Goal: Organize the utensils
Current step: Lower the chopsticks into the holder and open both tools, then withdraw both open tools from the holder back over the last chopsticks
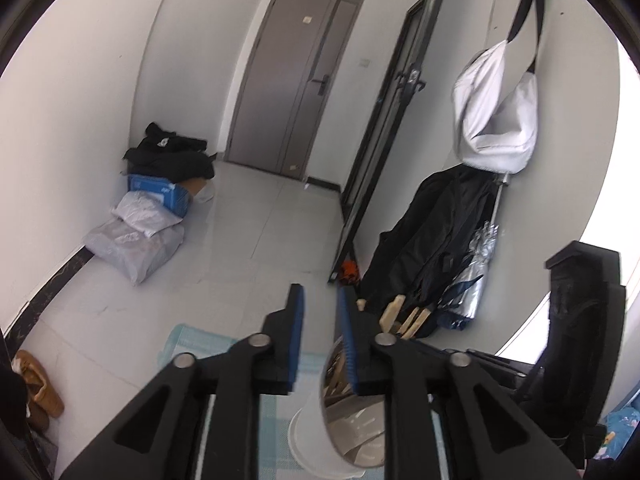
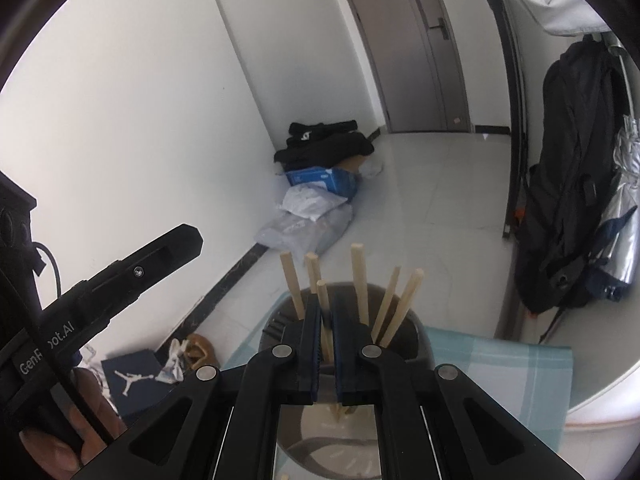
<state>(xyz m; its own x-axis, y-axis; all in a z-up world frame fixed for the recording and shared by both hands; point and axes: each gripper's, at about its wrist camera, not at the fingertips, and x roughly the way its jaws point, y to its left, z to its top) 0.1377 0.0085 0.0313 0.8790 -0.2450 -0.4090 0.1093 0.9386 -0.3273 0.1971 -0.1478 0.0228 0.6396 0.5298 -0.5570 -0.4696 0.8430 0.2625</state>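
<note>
A shiny metal utensil holder (image 2: 416,340) stands on a pale blue checked cloth (image 2: 500,380) and holds several wooden chopsticks (image 2: 360,280) upright. My right gripper (image 2: 327,302) is over the holder's mouth, shut on one chopstick (image 2: 323,296) that runs down between its pads into the holder. In the left wrist view the holder (image 1: 344,412) is low and just right of my left gripper (image 1: 320,292), which is open with nothing between its blue pads. Chopstick tops (image 1: 394,314) show behind its right finger. The left gripper's body (image 2: 172,248) appears at the left, held by a hand (image 2: 60,440).
The cloth lies on a white round table (image 2: 600,408). A black backpack (image 2: 572,184) and a silver folded umbrella (image 2: 620,216) lean by the wall on the right. On the tiled floor lie bags and a blue box (image 2: 320,178), with shoes (image 1: 38,384) nearby. A grey door (image 1: 296,80) stands beyond.
</note>
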